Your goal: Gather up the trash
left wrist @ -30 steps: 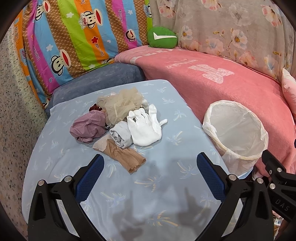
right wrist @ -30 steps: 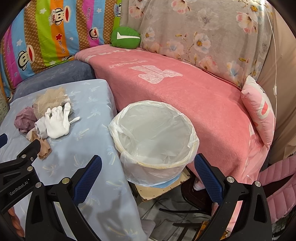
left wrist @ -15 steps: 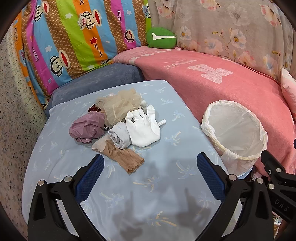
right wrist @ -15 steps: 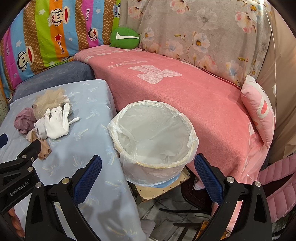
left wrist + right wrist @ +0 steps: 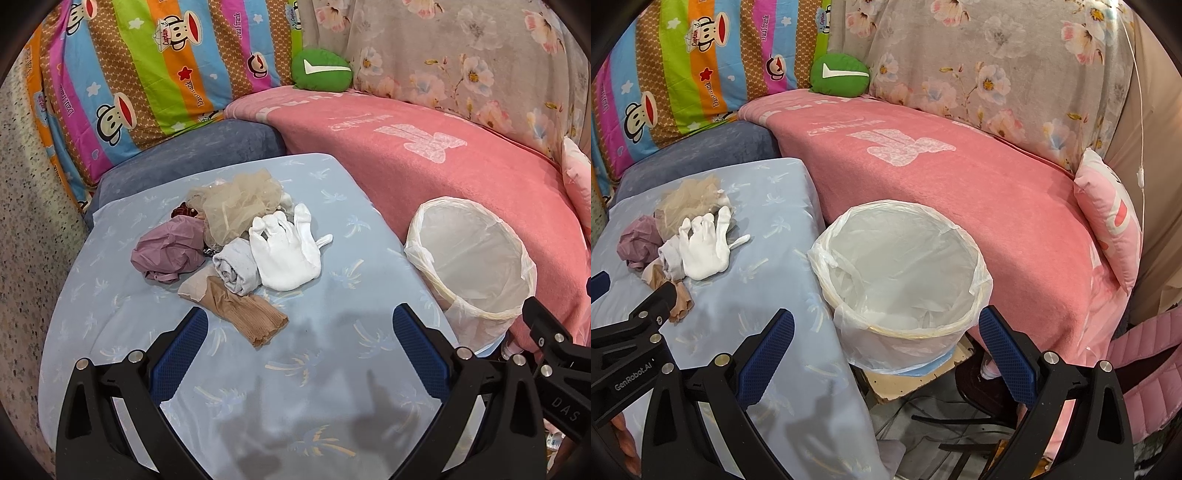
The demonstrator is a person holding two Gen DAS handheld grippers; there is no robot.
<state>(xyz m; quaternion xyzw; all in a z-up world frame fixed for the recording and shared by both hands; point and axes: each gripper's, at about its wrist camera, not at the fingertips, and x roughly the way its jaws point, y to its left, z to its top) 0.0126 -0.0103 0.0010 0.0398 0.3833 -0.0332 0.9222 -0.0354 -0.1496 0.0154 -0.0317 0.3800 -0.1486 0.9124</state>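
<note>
**Trash pile on table, both grippers empty**

While left gripper hung w/ jaws spread over the blue table, the trash pile (white glove, beige mesh, mauve wad, tan stocking) lay just ahead. Right gripper, also spread, hung above the lined bin beside the table's edge.

Both pictures are bright and sharp. Soft light comes from above. Dark shadows fall on the table at 6 o'clock. The edges bend round, and the corners are black.
</note>
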